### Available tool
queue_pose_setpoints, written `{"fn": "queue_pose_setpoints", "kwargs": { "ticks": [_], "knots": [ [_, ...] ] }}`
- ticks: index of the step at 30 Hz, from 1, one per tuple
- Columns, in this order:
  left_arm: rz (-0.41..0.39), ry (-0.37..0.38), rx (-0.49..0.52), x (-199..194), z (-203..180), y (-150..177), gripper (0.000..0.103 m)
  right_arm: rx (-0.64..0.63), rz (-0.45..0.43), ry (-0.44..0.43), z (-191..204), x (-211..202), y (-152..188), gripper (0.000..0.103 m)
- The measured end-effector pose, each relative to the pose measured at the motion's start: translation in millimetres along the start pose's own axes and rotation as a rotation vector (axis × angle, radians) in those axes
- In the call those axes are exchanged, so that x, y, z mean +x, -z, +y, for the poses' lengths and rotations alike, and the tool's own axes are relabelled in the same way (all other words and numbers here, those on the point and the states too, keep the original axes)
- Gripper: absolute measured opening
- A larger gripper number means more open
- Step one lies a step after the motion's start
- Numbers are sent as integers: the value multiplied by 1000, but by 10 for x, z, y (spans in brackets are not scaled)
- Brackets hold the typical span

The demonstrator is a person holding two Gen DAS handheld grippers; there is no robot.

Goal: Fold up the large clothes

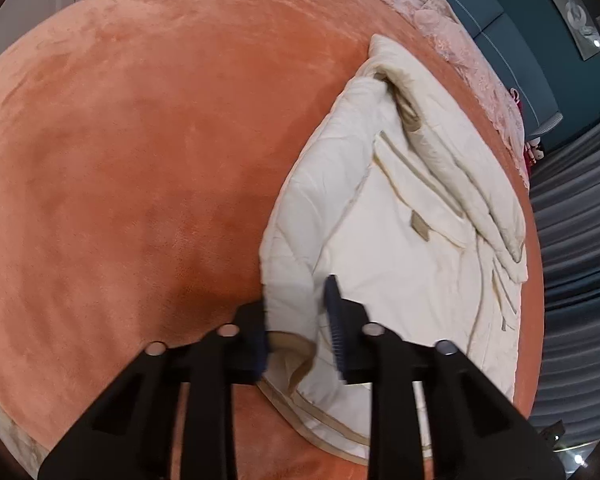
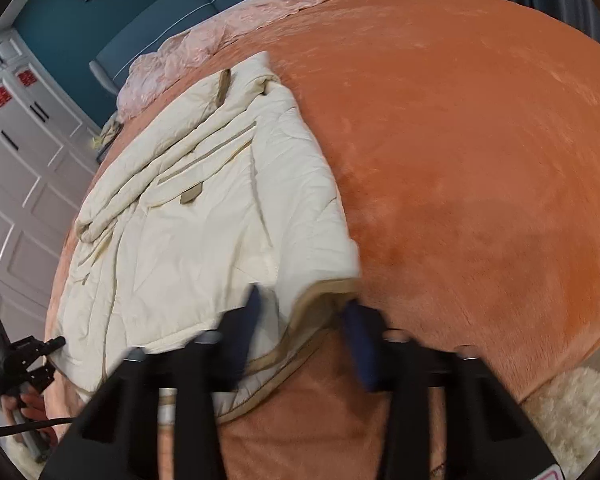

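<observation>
On the left, the left gripper (image 1: 298, 322) has its jaws spread around the near hem corner of the cream jacket (image 1: 388, 216), one finger on either side of the cloth, not yet squeezing it. The jacket lies flat on the orange blanket (image 1: 120, 160), its sleeve (image 1: 460, 168) folded in across the chest, collar at the far end.

On the right, the right gripper (image 2: 300, 340) also stands with jaws parted, straddling the tan-trimmed hem (image 2: 320, 292) at the jacket's other near corner; the edge curls up between the fingers.

The step in hand looks like taking both hem corners for a fold toward the collar. To do it well, bite through all layers, including the lining, close both grippers together, then lift evenly so the sleeve stays put.
</observation>
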State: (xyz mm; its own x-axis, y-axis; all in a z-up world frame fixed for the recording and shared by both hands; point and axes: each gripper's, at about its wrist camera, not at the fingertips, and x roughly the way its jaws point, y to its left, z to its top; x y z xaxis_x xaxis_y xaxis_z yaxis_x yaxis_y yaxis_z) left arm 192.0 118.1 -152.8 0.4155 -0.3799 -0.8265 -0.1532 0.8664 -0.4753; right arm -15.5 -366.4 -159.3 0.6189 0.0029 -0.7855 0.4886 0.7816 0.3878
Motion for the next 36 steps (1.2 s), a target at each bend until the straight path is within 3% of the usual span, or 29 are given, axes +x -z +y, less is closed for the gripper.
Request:
{"fn": "queue_pose_setpoints", "kwargs": {
  "ticks": [1, 5, 10, 19, 29, 36],
  "knots": [
    [-8, -3, 8, -34, -16, 11, 14, -7, -1, 6, 1, -16, -13, 13],
    [-44, 2, 52, -262, -100, 29, 9, -128, -55, 61, 235, -232, -55, 8],
    [-95, 6, 115, -610, -265, 79, 6, -248, -130, 85, 555, -643, -104, 5],
    [-149, 39, 181, -1167, -369, 255, 4, -309, -150, 59, 700, -1150, -44, 4],
    [-160, 57, 209, -1595, -224, 548, 4, -358, -148, 48, 677, -1613, 176, 4],
    [-197, 70, 261, -2174, -92, 897, 3, -431, -162, 42, 567, -2116, 516, 3]
  ]
}}
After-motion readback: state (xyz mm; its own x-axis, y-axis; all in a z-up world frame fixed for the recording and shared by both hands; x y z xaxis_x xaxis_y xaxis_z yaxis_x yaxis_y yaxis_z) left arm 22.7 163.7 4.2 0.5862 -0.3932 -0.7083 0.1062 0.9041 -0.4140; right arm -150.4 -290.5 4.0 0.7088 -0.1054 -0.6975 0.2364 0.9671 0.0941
